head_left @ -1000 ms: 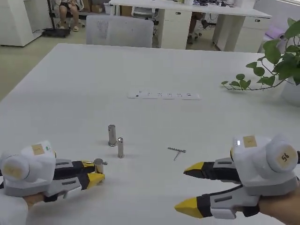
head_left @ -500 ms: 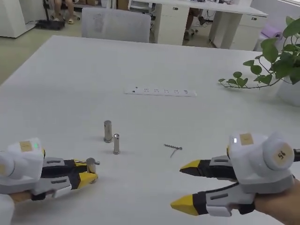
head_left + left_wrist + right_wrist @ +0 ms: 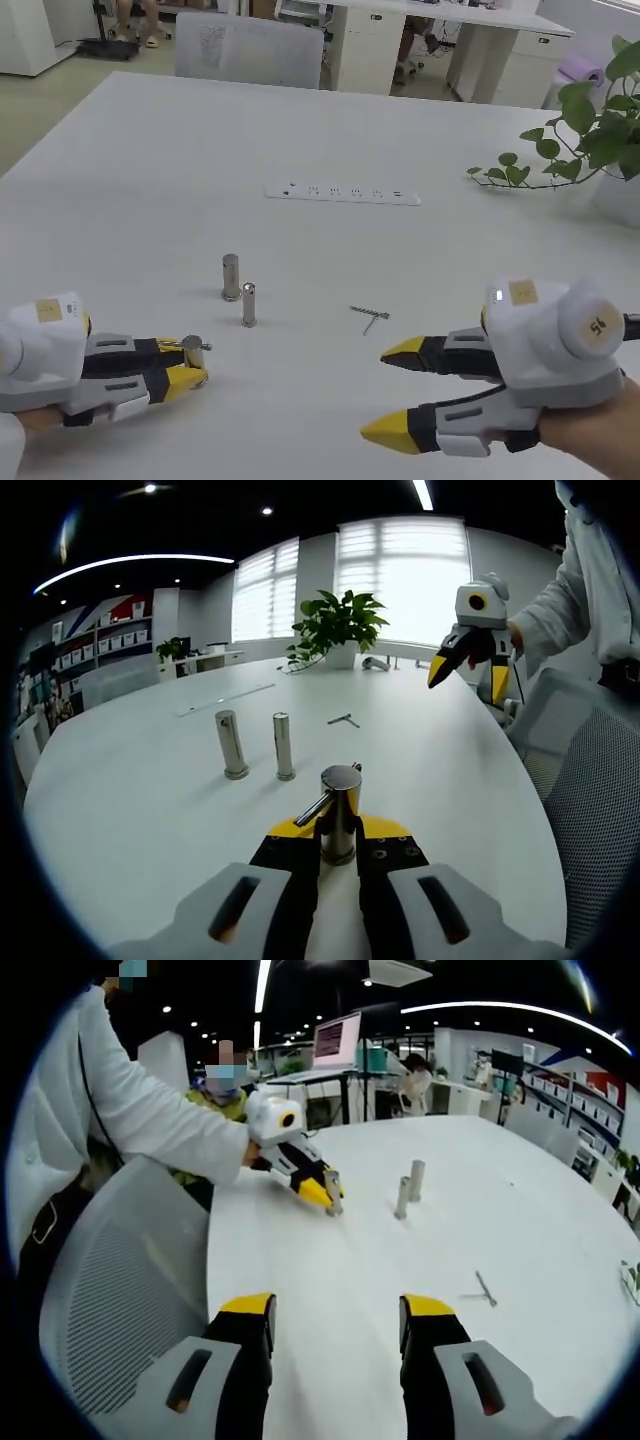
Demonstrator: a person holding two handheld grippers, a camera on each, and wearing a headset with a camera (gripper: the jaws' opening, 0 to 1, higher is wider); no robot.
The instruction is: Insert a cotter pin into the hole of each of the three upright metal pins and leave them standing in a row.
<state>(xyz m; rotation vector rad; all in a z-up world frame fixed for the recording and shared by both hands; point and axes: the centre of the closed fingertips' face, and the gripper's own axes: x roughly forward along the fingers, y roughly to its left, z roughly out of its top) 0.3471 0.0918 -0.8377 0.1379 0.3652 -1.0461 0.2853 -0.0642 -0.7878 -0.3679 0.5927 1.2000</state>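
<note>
My left gripper (image 3: 195,372) (image 3: 340,832) is shut on a metal pin (image 3: 193,352) (image 3: 341,810) that stands upright near the table's front left, with a cotter pin (image 3: 313,807) through its head. Two more upright metal pins (image 3: 231,277) (image 3: 248,304) (image 3: 231,744) (image 3: 283,746) stand just beyond it, bare of cotter pins. Cotter pins (image 3: 370,316) (image 3: 344,719) (image 3: 484,1288) lie loose on the table to their right; I cannot tell how many. My right gripper (image 3: 398,392) (image 3: 335,1310) hovers open at the front right with nothing between its jaws.
A white power strip (image 3: 342,194) lies across the white table (image 3: 450,250) further back. A potted plant (image 3: 580,130) stands at the right edge. A grey chair (image 3: 250,52) and desks stand behind the table.
The head camera tilted, shifting the whole scene. My left gripper with its pin slid slightly left and down in view. The right gripper stays open.
</note>
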